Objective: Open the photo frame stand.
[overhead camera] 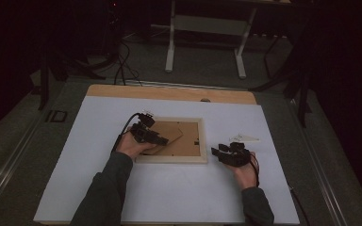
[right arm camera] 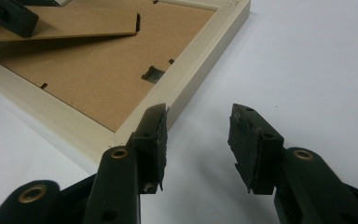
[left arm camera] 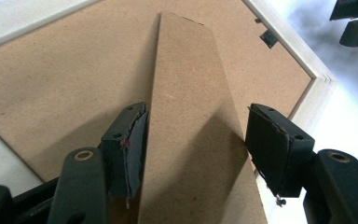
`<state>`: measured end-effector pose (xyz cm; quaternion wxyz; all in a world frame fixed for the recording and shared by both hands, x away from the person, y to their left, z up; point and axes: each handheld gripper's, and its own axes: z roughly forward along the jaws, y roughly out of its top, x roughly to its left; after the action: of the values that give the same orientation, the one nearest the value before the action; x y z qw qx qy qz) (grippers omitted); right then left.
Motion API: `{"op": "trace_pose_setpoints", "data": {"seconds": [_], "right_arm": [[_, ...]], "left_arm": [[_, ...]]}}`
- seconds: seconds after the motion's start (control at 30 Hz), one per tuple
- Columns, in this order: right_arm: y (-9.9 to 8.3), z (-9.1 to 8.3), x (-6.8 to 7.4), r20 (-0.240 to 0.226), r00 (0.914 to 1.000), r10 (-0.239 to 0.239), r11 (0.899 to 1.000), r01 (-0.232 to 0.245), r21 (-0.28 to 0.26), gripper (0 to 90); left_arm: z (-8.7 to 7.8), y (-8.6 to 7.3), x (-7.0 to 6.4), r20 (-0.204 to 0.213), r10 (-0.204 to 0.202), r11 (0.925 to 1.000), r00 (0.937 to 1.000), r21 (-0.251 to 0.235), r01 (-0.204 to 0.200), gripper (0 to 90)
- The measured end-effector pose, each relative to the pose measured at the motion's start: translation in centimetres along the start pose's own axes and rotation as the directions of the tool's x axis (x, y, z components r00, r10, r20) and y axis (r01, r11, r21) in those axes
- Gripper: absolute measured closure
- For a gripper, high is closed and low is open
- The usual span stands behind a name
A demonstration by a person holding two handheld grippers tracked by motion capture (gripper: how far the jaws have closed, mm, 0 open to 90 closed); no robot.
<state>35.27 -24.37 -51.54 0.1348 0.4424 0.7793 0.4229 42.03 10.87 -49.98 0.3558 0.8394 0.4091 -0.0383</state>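
Frame [overhead camera: 171, 139] face-down, stand [left arm camera: 191, 126] between gripper [left arm camera: 196, 140] jaws

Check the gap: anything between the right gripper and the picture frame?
Nothing. In the right gripper view, bare white table runs from the open right gripper to the frame's corner. The high view agrees.

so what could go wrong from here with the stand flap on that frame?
1. The left gripper has its jaws open around the easel stand, one pad apparently touching an edge; closing off-centre could let the thin board slip out.
2. The picture frame lies loose on the white table, and the right gripper is open beside its corner, not holding it. Pulling the stand might drag or lift the frame.
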Motion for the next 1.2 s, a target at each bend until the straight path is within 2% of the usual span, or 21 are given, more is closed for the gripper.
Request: {"op": "trace_pose_setpoints", "data": {"seconds": [0.13, 0.47, 0.67, 0.83, 1.13, 1.2], "right_arm": [[0.0, 0.0, 0.0, 0.000, 1.0000, 0.001, 1.000, -0.001, 0.002, 55.6], [-0.1, 0.2, 0.1, -0.006, 1.0000, -0.004, 1.000, 0.005, 0.011, 55.4], [-0.1, 0.2, 0.1, -0.008, 1.0000, -0.001, 1.000, 0.001, 0.011, 55.3], [-0.2, 0.6, 0.3, -0.010, 0.9999, -0.007, 1.000, 0.007, 0.021, 55.0], [0.2, 0.6, 1.0, -0.011, 0.9997, -0.023, 0.999, 0.024, 0.024, 53.9], [0.6, 0.7, 1.0, -0.014, 0.9996, -0.026, 0.999, 0.027, 0.023, 53.7]], "left_arm": [[0.4, -0.1, -0.2, -0.014, 0.026, 0.9991, 0.9996, 0.033, -0.025, 37.7], [0.2, 0.0, -0.4, -0.015, 0.032, 0.9990, 0.9994, 0.032, -0.031, 42.0], [0.2, 0.0, -0.7, -0.037, 0.059, 0.9979, 0.9976, 0.031, -0.058, 42.1], [0.2, 0.0, -1.2, -0.068, 0.092, 0.9955, 0.9934, 0.030, -0.090, 42.2], [-0.1, -0.2, -1.9, -0.099, 0.120, 0.9927, 0.9878, 0.010, -0.120, 42.2], [-0.3, -0.3, -2.2, -0.112, 0.135, 0.9908, 0.9845, 0.002, -0.135, 42.2]]}}
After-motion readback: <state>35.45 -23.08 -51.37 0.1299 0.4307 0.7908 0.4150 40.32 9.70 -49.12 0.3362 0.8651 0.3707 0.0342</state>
